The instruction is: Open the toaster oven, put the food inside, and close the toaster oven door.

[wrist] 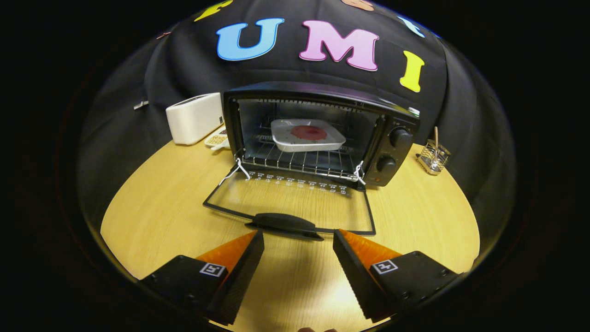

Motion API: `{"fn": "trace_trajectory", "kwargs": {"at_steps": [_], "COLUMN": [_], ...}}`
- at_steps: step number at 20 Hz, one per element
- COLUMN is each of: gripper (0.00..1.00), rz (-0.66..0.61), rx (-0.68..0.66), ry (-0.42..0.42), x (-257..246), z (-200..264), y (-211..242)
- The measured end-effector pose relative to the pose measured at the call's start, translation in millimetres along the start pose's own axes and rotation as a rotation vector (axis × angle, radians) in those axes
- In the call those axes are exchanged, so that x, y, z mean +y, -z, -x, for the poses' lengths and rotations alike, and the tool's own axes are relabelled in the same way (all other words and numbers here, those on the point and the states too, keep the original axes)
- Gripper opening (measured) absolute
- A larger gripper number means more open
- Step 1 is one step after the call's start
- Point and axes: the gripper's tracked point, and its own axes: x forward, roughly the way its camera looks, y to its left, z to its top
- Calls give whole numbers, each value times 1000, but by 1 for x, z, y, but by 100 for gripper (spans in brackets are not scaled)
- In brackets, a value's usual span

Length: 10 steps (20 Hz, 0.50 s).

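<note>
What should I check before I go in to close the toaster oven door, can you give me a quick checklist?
1. Food inside: white tray with the red food sits on the wire rack in the toaster oven: ok.
2. Tray clear of the door's swing, set back from the rack's front edge: ok.
3. Door closed: not ok, it lies fully open, flat over the table.
4. Door handle reachable, just ahead of the fingers: ok.
5. Gripper free: ok, fingers open, holding nothing.
6. Hinges sound: cannot tell.
</note>
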Motion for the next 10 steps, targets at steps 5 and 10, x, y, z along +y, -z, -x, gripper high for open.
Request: {"fn": "trace_trajectory", "kwargs": {"at_steps": [5,10], "gripper": [99,99], "rz": [12,-79], "rx": [80,103], "ry": [-5,13], "x": [11,13], "z": [-17,-30], "y": [21,22]}}
